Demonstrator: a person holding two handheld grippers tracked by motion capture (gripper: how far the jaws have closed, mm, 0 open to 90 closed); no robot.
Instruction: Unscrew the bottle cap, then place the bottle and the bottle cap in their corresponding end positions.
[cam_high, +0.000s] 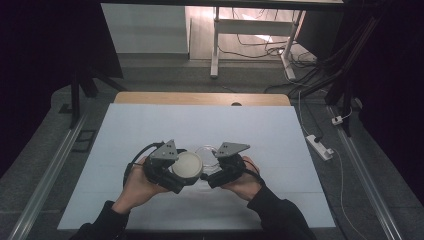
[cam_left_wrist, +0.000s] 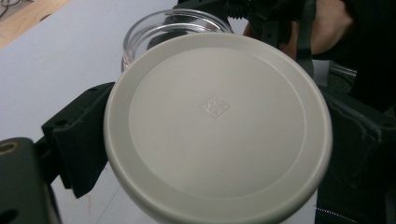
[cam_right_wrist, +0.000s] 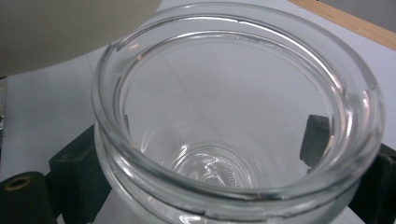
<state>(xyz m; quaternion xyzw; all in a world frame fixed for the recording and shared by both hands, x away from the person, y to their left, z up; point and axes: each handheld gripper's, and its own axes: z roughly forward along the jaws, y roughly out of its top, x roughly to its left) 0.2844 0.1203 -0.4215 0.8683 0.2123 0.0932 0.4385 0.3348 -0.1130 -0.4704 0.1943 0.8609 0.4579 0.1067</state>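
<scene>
Left gripper of mine pinches a round off-white lid by its rim, one jaw on each side of the disc, so the lid's flat top faces this gripper's camera. In the high view the lid sits just below centre of the frame, above the pale blue table cover.

My right gripper clamps a clear glass jar across its body below the thick rim, a jaw on either side; the mouth is open and the jar looks empty. In the high view the jar lies just right of the lid and slightly higher in the frame, the two nearly touching.

That relation is what matters next, I judge: the lid has to travel a short way toward the jar's mouth, up and to the right in the high view, and its flat face must come square to the rim. The jar's long axis runs through that mouth, tipped toward my right gripper's camera.

A small square embossed mark sits at the lid's centre; I cannot read it. Moulded marks on the jar's base are also illegible.
</scene>
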